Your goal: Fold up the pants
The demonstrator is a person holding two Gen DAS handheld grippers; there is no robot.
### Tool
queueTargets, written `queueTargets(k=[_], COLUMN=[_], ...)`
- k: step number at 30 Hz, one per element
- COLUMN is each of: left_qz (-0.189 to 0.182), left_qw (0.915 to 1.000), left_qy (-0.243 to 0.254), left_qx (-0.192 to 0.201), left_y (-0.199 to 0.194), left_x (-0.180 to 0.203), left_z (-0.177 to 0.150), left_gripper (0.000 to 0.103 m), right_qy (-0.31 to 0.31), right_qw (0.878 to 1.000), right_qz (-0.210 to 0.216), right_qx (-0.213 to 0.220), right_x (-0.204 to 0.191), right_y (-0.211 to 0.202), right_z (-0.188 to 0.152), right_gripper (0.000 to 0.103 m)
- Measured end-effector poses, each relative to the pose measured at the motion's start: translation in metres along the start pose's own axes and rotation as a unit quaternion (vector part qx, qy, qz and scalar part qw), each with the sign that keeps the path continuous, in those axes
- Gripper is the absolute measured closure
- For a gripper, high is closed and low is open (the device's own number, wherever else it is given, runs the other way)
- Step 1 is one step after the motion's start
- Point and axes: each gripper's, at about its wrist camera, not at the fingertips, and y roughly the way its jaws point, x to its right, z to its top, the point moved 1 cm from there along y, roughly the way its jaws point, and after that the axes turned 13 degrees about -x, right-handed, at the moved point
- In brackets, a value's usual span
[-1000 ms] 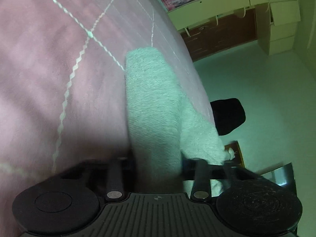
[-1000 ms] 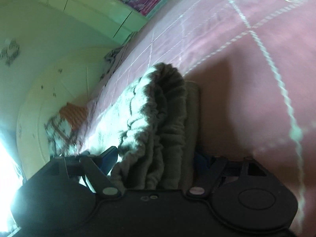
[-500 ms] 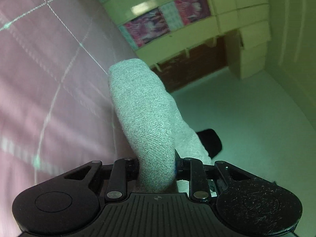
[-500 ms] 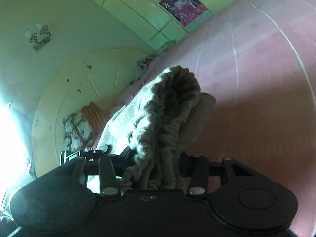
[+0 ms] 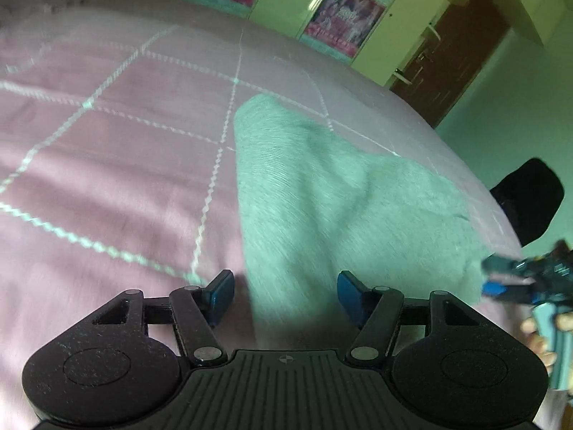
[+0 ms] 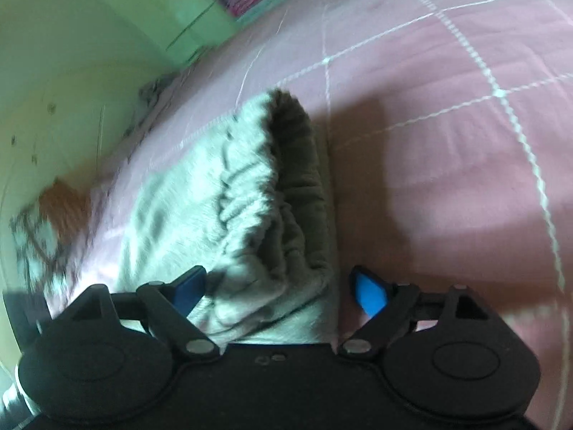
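Observation:
The grey pants [image 5: 333,193] lie folded on the pink quilted bed [image 5: 107,179]. My left gripper [image 5: 284,295] is open just above the near edge of the cloth, and its blue pads [image 5: 220,292] hold nothing. In the right wrist view the gathered elastic waistband [image 6: 286,193] of the pants [image 6: 200,200] lies on the bed [image 6: 447,143]. My right gripper [image 6: 279,288] is open, with the waistband end between its spread jaws. The right gripper also shows in the left wrist view [image 5: 526,279], at the pants' right edge.
Green cupboards with posters [image 5: 343,10] and a brown door [image 5: 454,50] stand beyond the bed. A black object [image 5: 530,200] lies on the floor past the bed's right edge. A curved headboard [image 6: 53,125] and patterned cloth [image 6: 43,229] are at the left.
Both grippers were shut on the pants and held them lifted. Now both have opened, and the pants lie flat on the bed.

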Motion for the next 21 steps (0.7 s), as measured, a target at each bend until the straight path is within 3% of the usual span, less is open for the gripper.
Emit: queueTargets(k=[2,4,9,13,16,21], left_qz=[0.029,0.060,0.101,0.103,0.119,0.132], left_qw=[0.9990,0.9964,0.9887,0.9851,0.9783,0.9733], left_qy=[0.024,0.041,0.087,0.115,0.133,0.129], left_qx=[0.022,0.045,0.069,0.076,0.105,0.137], left_y=[-0.018,-0.041,-0.093,-0.118,-0.137,-0.166], left_x=[0.006,0.025,0.065,0.098,0.118,0.137], left_z=[-0.021,-0.047,-0.119,-0.178,-0.211,-0.250], left_gripper=[0.036,0.027,0.022,0.021,0.021,0.019], right_qy=[-0.023,-0.060,-0.134,-0.192,-0.212,-0.200], right_qw=[0.999,0.997,0.977,0.946,0.929,0.920], right_qz=[0.010,-0.004,-0.119,-0.191,-0.222,-0.246], right_qx=[0.030,0.053,0.113,0.179,0.207,0.231], right_x=[-0.009,-0.024,-0.064,-0.085,-0.095,-0.104], right_y=[-0.020,-0.039,-0.078,-0.105,-0.117,-0.133], right_z=[-0.019,-0.047,-0.133,-0.211,-0.256,-0.303], right_gripper=[0.015,0.012,0.001,0.001,0.001,0.001])
